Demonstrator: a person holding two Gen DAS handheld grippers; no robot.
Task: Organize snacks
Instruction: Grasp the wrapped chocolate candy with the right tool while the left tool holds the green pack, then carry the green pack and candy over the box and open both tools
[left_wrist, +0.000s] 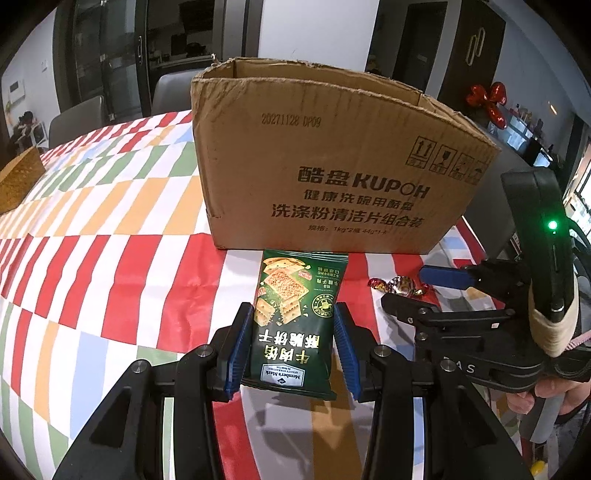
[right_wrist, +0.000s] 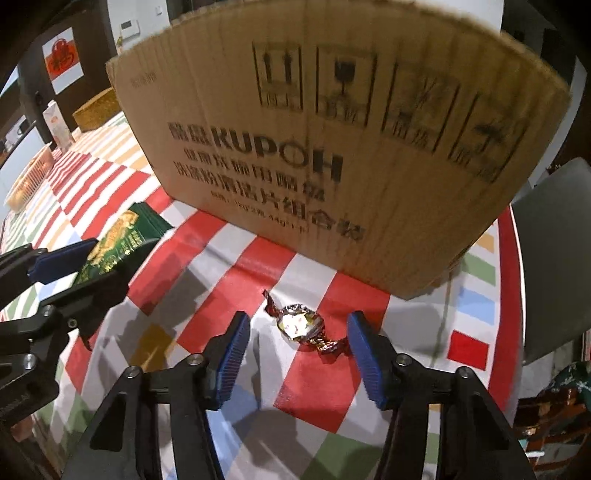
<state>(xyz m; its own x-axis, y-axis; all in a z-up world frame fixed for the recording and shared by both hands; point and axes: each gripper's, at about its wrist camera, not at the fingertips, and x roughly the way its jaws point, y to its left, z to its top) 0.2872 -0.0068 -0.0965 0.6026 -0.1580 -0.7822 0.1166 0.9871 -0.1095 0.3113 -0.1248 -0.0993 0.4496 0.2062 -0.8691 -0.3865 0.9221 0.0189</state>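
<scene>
A green cracker packet (left_wrist: 295, 317) lies between the blue pads of my left gripper (left_wrist: 295, 321), which is shut on it just above the checked tablecloth. The packet also shows in the right wrist view (right_wrist: 122, 240). A foil-wrapped candy (right_wrist: 299, 325) lies on the cloth between the open fingers of my right gripper (right_wrist: 299, 332); the pads do not touch it. The candy (left_wrist: 399, 286) and right gripper (left_wrist: 424, 288) also show in the left wrist view. An open cardboard box (left_wrist: 332, 166) stands just behind both; it fills the top of the right wrist view (right_wrist: 332, 147).
A woven basket (left_wrist: 18, 181) sits at the table's far left. Grey chairs (left_wrist: 77, 122) stand behind the table, and another chair (right_wrist: 554, 258) is at its right edge. A carton (right_wrist: 57, 125) stands far left in the right wrist view.
</scene>
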